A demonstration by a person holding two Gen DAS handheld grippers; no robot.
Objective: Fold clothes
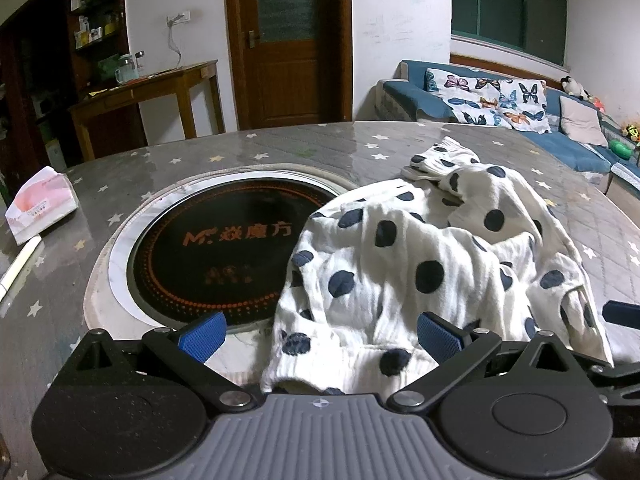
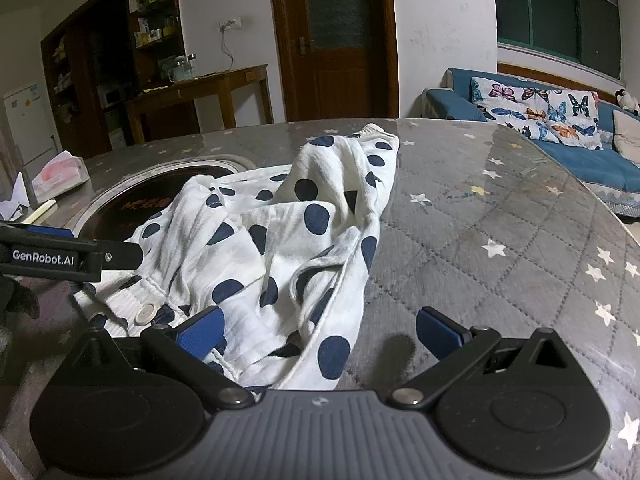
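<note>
A crumpled white garment with dark blue dots (image 1: 420, 256) lies on the grey star-patterned table (image 1: 312, 148); it also shows in the right wrist view (image 2: 280, 240). My left gripper (image 1: 320, 338) is open, its blue pads either side of the garment's near ribbed hem. My right gripper (image 2: 318, 332) is open over the garment's near right edge, left pad over cloth, right pad over bare table. The left gripper's arm (image 2: 60, 256) shows at the left of the right wrist view. A white button (image 2: 146, 314) sits on a ribbed band.
A round black hotplate (image 1: 224, 252) is set in the table, partly under the garment. A tissue pack (image 1: 40, 208) and a white pen (image 1: 20, 264) lie at the left. A blue sofa (image 1: 560, 128), a wooden side table (image 1: 160, 88) and a door stand beyond.
</note>
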